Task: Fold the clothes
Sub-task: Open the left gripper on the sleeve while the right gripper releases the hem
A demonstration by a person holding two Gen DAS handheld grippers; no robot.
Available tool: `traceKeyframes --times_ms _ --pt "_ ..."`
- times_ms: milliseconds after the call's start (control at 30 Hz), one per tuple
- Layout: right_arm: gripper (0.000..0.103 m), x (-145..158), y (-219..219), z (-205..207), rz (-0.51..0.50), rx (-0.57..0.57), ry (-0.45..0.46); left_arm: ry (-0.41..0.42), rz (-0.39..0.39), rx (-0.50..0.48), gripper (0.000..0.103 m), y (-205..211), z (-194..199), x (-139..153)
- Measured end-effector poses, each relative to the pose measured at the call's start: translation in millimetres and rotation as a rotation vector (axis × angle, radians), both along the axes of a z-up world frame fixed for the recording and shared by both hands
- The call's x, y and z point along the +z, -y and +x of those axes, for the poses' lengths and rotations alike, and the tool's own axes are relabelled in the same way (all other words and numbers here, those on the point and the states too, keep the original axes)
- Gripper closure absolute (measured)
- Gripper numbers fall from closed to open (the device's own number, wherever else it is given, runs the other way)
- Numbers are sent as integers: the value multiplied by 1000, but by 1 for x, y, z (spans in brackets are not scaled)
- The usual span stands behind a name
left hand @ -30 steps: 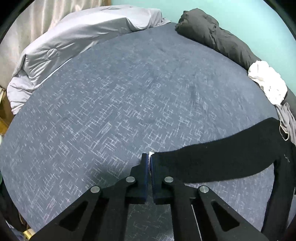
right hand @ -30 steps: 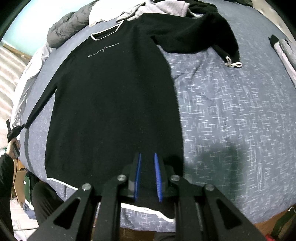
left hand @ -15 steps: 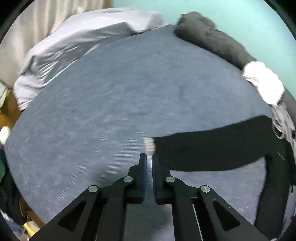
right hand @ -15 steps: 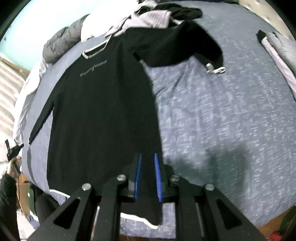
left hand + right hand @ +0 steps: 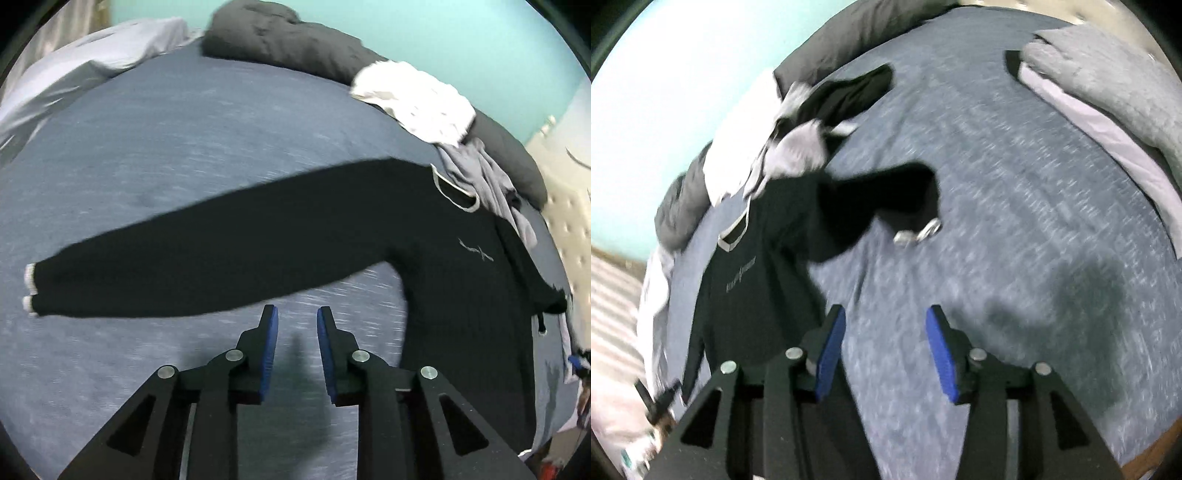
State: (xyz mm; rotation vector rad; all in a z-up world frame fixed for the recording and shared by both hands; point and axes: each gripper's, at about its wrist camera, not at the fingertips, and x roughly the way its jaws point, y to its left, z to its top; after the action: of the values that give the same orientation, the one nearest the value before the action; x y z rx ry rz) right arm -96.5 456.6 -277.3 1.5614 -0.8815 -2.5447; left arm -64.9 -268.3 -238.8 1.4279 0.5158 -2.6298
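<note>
Both tools hang with fingers apart, gripping nothing: the left tool (image 5: 293, 319) just short of the black sweater's (image 5: 461, 295) stretched sleeve (image 5: 207, 254), the right tool (image 5: 885, 319) over bare bed (image 5: 1015, 221). The sweater lies spread, chest up, its other sleeve (image 5: 886, 192) crumpled at 12 o'clock. Any sleeve fold wants a cuff-end grip. Folded laundry (image 5: 1108, 92) crowds 2 o'clock; the room between is free.

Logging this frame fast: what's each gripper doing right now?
Left gripper: open, empty, just short of the black sweater sleeve.
Right gripper: open, empty, above the bedspread.
</note>
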Motion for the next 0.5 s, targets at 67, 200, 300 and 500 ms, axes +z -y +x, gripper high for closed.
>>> traceKeyframes --times_ms 67,200,300,500 --pt "56 -5 -12 -10 -6 -36 -5 -8 6 -10 78 -20 -7 -7" --pt "56 -27 -27 -31 -49 -95 4 -23 20 -15 76 -49 -11 -19" --pt "56 -41 -25 -44 -79 -119 1 -41 11 -17 66 -69 -13 -27" --pt "56 -67 -19 -70 -70 -142 26 -74 21 6 63 -91 -11 -48"
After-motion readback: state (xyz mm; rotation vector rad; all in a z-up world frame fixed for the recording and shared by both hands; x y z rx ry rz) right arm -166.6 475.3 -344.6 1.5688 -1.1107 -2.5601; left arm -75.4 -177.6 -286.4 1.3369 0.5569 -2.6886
